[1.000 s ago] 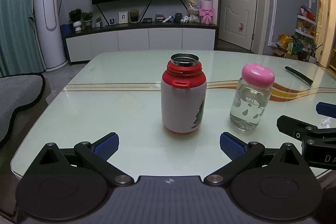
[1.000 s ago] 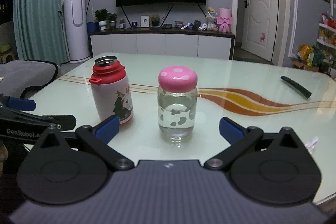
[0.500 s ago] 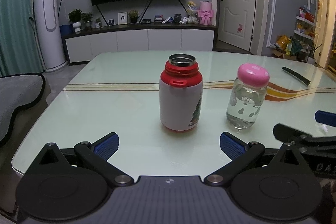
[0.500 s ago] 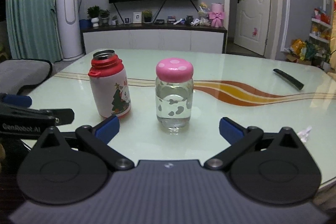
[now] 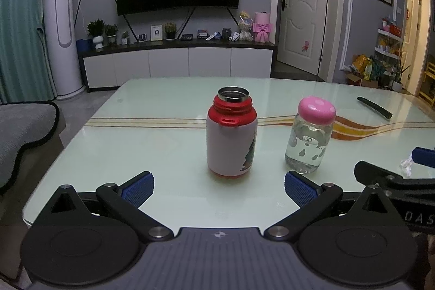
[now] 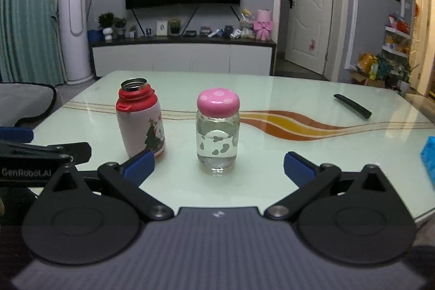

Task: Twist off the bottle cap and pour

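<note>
A clear glass bottle [image 6: 217, 143] holding water, with a pink spotted cap [image 6: 218, 102], stands upright on the glass table [image 6: 299, 154]. Left of it stands a white and red flask [image 6: 141, 121] with an open steel mouth and no lid. In the left wrist view the flask [image 5: 231, 137] is straight ahead and the bottle [image 5: 310, 143] is to its right. My left gripper [image 5: 218, 188] is open and empty, short of the flask. My right gripper [image 6: 218, 163] is open and empty, short of the bottle.
A black remote [image 6: 352, 105] lies at the far right of the table. A blue object [image 6: 429, 154] sits at the right edge. A small white scrap [image 5: 406, 162] lies near the right gripper. A grey sofa [image 5: 24, 132] stands left of the table.
Both grippers have drawn back slightly and risen, so the flask and bottle look a little farther away. Both stay open. The bottle and flask have not moved.
</note>
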The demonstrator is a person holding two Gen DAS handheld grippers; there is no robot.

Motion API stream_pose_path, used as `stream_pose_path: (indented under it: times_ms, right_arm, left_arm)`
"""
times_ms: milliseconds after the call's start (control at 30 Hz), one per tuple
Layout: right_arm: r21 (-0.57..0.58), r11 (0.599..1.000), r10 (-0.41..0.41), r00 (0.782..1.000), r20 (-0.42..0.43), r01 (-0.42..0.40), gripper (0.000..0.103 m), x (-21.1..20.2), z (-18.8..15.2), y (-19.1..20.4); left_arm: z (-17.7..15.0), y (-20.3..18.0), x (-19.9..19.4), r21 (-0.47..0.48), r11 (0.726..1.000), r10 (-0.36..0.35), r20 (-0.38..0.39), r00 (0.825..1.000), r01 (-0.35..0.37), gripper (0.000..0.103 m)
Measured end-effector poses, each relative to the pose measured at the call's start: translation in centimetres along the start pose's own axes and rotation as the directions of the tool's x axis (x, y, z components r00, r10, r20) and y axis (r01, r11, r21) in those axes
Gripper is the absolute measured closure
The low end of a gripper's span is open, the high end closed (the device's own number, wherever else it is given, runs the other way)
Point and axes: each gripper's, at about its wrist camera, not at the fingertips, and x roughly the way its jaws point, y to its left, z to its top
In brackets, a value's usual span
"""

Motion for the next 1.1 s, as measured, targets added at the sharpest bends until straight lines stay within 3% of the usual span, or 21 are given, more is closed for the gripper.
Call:
stream_pose_path:
  times_ms: [400, 867, 1100]
  right_arm:
    - [-0.002, 1.0, -0.025, 0.997, -0.067, 0.025, 0.0, -2.6, 2.0, 1.0]
    - [0.004, 0.999, -0.04, 0.999, -0.036, 0.04, 0.0, -4.6, 4.5, 1.4]
    - [0.032, 0.999, -0.042, 0.998, -0.049, 0.044, 0.0, -4.6, 4.7, 0.7]
  left_arm:
    - [1.6, 0.6, -2.6, 0.034, 0.999, -0.029, -0.067, 0.997, 0.032, 0.0]
    - [3.5, 0.2, -4.4, 0.06, 0.998, -0.022, -0.011, 1.0, 0.022, 0.0]
    - [3.0, -0.4, -3.4, 0.054, 0.998, -0.035, -0.054, 0.998, 0.038, 0.0]
